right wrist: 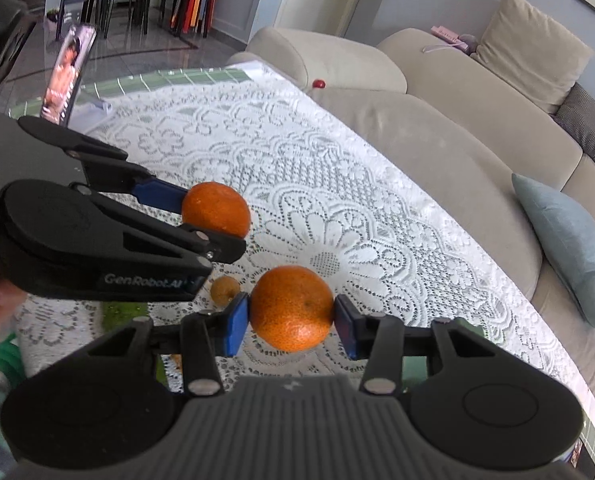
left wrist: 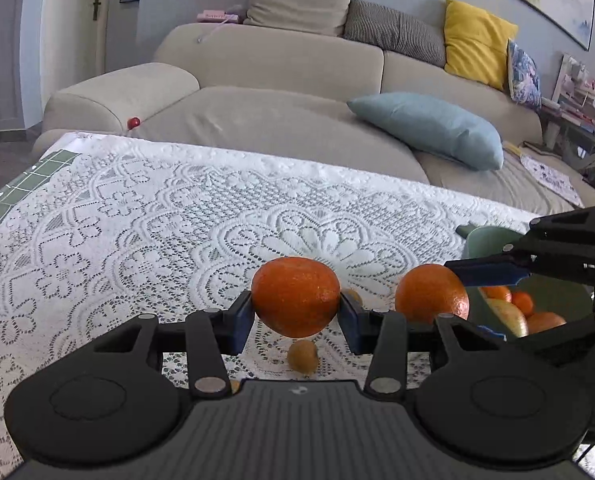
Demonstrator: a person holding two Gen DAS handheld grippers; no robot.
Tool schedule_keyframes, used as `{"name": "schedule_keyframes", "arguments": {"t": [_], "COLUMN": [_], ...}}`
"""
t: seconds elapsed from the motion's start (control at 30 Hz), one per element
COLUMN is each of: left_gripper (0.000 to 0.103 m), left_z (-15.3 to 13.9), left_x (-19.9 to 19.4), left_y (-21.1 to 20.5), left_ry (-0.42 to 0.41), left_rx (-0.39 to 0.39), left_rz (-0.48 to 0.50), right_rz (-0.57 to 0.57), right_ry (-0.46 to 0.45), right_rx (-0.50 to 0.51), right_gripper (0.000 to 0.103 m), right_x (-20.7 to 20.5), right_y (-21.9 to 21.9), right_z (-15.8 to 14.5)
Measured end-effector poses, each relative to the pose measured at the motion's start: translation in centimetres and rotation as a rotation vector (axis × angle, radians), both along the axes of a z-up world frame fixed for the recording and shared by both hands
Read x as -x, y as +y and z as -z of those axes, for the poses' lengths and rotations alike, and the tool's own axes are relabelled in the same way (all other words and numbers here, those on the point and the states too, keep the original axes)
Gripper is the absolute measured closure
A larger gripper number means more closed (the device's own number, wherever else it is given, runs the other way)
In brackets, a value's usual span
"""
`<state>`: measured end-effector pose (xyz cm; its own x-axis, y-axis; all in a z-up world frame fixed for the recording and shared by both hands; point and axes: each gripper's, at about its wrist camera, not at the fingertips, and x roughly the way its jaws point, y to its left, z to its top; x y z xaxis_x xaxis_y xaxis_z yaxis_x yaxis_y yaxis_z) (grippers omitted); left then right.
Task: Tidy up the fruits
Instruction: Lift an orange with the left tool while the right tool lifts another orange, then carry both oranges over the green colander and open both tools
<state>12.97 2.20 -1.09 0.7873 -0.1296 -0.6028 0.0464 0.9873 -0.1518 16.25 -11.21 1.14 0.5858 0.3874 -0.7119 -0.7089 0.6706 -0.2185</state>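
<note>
I have an orange in each hand: the left orange [left wrist: 295, 297] is pinched between the blue pads of the left gripper [left wrist: 296, 312], and the right orange [right wrist: 291, 307] is clamped the same way in the right gripper [right wrist: 292, 314] — both lifted clear of the lace tablecloth [left wrist: 137, 216]. By my reckoning the job is partway through: a green bowl [left wrist: 482, 240] just beyond my right gripper already holds several fruits (oranges and something paler), while a small brownish fruit [left wrist: 302, 356] lies loose on the cloth under my left gripper, with another one [left wrist: 353, 295] peeking out behind the left orange. The two grippers sit close together, so I'd mind them knocking as I swing toward the bowl. Otherwise the cloth ahead lies open up to the table's far edge, where the sofa [left wrist: 257, 80] begins.
</note>
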Motion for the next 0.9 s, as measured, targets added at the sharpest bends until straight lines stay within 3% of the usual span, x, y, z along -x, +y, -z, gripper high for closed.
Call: {"name": "schedule_keyframes", "arguments": {"t": [0.5,0.9], "left_gripper": [0.053,0.053], "left_z": [-4.1,-4.2], "left_x": [2.6,1.7], "left_y": [-4.6,-9.9], "left_ry": [-0.053,0.008], "left_rx": [0.021,0.061], "left_rz": [0.069,0.213], "right_rz": [0.071,0.193], "right_ry": [-0.024,0.01], "right_rx": [-0.101,-0.096], "right_gripper": [0.06,0.059], "right_x": [2.1,1.6], "right_y": [-6.2,-12.7], "right_z": [-3.6,-2.9]}}
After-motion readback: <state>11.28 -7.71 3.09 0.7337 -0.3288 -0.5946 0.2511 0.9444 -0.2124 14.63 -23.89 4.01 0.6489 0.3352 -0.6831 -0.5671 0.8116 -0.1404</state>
